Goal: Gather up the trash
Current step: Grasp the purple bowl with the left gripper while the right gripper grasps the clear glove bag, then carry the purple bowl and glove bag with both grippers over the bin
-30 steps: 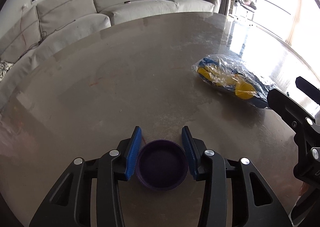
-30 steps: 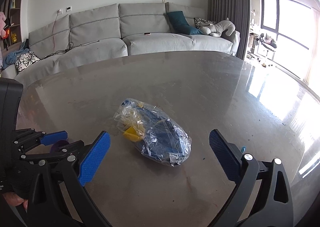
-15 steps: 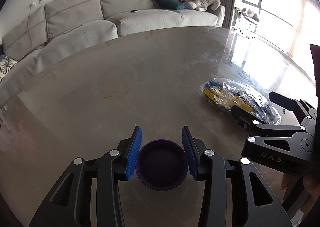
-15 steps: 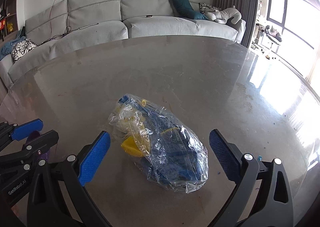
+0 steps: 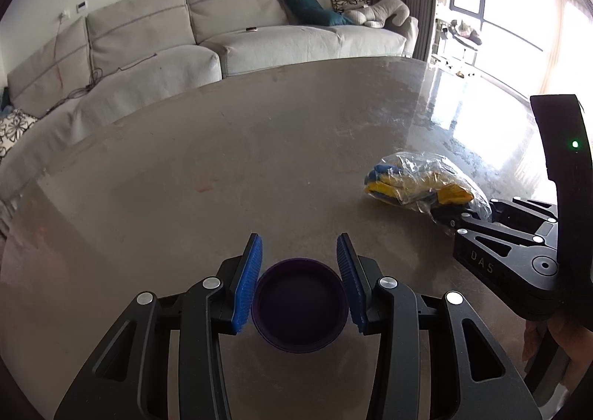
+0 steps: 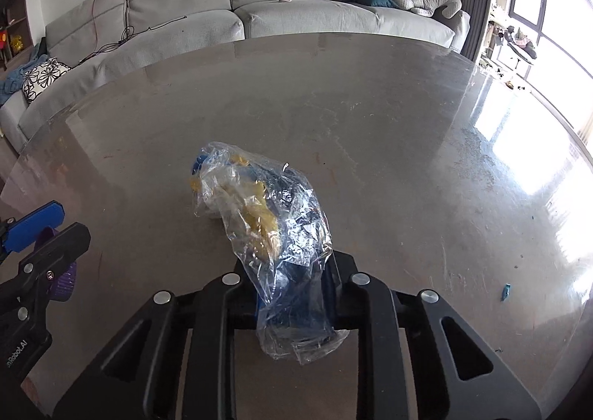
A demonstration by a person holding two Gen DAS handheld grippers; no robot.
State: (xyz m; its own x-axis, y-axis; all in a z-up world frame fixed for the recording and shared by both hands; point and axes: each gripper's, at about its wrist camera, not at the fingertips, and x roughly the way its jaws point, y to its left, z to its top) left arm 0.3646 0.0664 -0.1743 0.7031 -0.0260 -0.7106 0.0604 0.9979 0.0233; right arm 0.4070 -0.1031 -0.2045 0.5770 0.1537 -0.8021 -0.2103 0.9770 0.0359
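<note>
My left gripper (image 5: 299,266) is shut on a small round purple container (image 5: 300,310), its open top facing the camera, just above the table. My right gripper (image 6: 292,294) is shut on the near end of a clear plastic bag (image 6: 259,212) with yellow and blue scraps inside; its far end rests on the table. The bag (image 5: 418,184) also shows in the left wrist view, with the right gripper (image 5: 452,218) clamped on its near end. The left gripper (image 6: 33,231) with the purple container (image 6: 63,281) shows at the left edge of the right wrist view.
The round grey stone table (image 6: 370,131) carries a small blue scrap (image 6: 505,292) at its right near edge. A grey sofa (image 5: 259,30) with cushions stands beyond the table's far edge. Windows (image 5: 519,30) are at the right.
My right gripper moved forward over the bag and shut on its near end. The left gripper kept hold of the purple container and shifted little.
</note>
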